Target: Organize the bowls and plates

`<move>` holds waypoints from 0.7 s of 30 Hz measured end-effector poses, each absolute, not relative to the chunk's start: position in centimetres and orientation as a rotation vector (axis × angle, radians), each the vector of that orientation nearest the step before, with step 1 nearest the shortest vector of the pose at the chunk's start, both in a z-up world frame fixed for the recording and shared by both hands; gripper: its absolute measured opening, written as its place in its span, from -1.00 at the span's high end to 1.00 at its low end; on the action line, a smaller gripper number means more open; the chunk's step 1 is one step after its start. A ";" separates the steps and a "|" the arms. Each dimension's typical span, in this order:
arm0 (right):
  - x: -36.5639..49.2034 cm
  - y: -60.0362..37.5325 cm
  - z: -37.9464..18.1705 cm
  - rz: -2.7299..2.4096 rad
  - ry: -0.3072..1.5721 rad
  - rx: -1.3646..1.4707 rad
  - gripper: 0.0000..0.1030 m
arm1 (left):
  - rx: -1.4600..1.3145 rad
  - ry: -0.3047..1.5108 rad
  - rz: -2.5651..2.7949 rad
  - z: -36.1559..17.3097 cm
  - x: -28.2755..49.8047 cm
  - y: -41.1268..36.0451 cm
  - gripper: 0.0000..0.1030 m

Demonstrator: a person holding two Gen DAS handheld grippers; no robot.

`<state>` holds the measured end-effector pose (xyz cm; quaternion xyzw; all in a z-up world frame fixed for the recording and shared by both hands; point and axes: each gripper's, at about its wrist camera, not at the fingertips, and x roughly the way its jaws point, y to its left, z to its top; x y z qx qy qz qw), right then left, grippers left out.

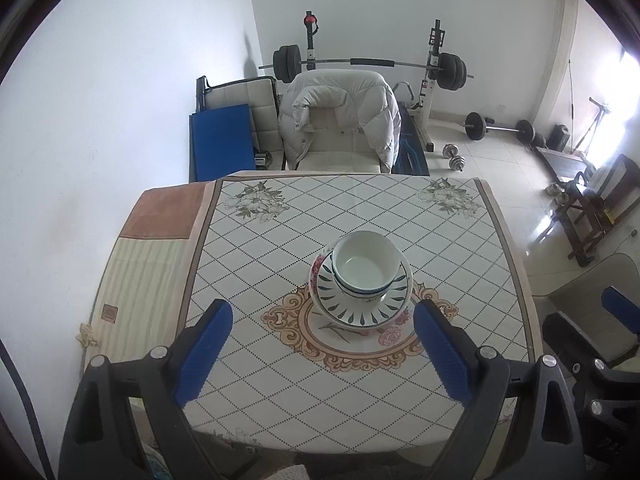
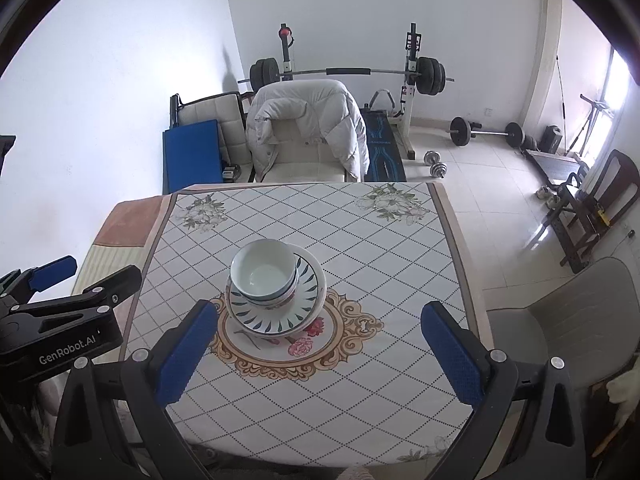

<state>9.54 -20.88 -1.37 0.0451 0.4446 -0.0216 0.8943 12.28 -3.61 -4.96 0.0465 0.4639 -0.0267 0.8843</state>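
Two grippers hang over the table, and both of yours are spread wide with nothing between the blue pads. Starting at the left in the left wrist view, a striped cloth [image 1: 140,276] with a brown patch covers the table's left strip, next to the white wall. Your left gripper [image 1: 324,352] sits low in that view, its fingers [image 1: 204,356] apart over the checked tablecloth [image 1: 460,248], touching nothing. Between and beyond them, near the middle of the table, the stack of dishes rests on the gold round pattern printed on the cloth: a white bowl [image 1: 366,264] nested in another bowl, both sitting on a plate [image 1: 360,306] with dark leaf marks round its rim, and under that a plate with pink flowers. The stack leans a little, each dish set slightly off the one below.

Further right, your right gripper [image 2: 322,354] is equally open, held above the near part of the table, with the stack ahead and slightly left of its centre. Behind the table stands a chair [image 2: 304,148] draped with a white padded jacket, and behind that a barbell [image 2: 348,74] on a rack. At the far right is a grey chair [image 2: 568,328] beside the table.
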 end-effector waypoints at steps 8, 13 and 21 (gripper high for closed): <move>3.2 -22.3 2.6 -0.008 0.871 0.087 -1.00 | 0.092 0.913 0.006 -2.1 6.9 -4.4 -0.80; 0.2 -22.2 4.3 -0.005 0.845 0.052 -1.00 | 0.088 0.889 0.015 -0.8 4.4 -4.5 -0.80; -2.4 -22.3 5.8 -0.037 0.822 0.050 -1.00 | 0.084 0.860 0.006 0.3 1.7 -4.3 -0.80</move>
